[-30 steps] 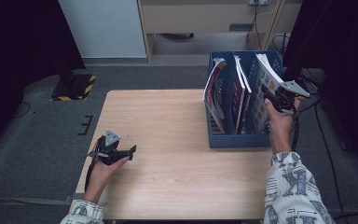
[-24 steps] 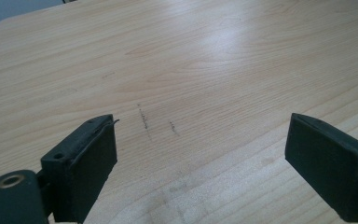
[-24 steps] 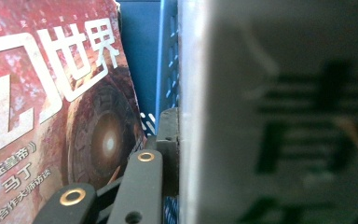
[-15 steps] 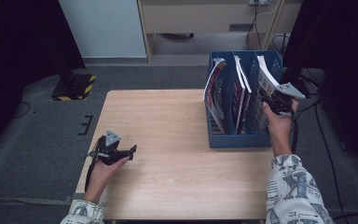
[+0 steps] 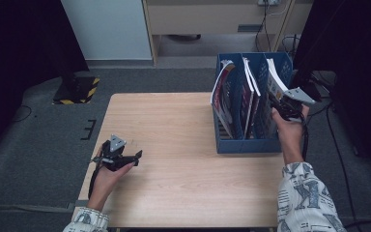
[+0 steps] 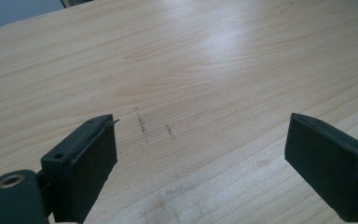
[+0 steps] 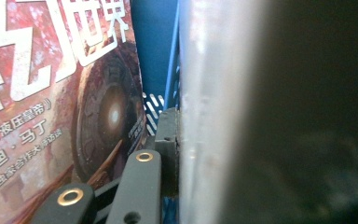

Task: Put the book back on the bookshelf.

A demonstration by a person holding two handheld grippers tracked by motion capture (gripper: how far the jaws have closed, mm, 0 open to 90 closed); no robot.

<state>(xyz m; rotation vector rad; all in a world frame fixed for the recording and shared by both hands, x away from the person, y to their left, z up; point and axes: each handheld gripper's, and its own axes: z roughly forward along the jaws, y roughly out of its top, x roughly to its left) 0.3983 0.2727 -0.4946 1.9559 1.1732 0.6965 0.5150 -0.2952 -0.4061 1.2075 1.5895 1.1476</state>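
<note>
I am looking down on a pale wood-grain tabletop point(image 5: 183, 145) with rounded corners, matte and lightly scuffed, with a few dark pencil-like marks in the left gripper view. At the right of the high view a blue plastic file rack point(image 5: 244, 144) is standing on it, box-shaped with upright dividers, and glossy magazines are leaning in its slots. The magazine point(image 5: 274, 87) in the rightmost slot is tilting toward the right gripper point(image 5: 281, 107), which my right hand point(image 5: 290, 130) is holding against its upper edge. In the right gripper view one black pad is pressing flat on a pale, smooth sheet surface point(image 7: 205, 116) of that magazine; the other pad is hidden behind it, so I am taking the grip as closed on the magazine. A red, printed cover of a neighbouring magazine point(image 7: 51, 102) is filling the left of that view, with the blue rack wall between.

At the lower left of the high view my left hand point(image 5: 107, 176) is resting on the tabletop, palm up, holding the left gripper point(image 5: 134, 156) level. Its jaws are standing wide apart over bare wood, holding nothing.

Grey carpet and a pale cabinet are lying beyond the tabletop.
</note>
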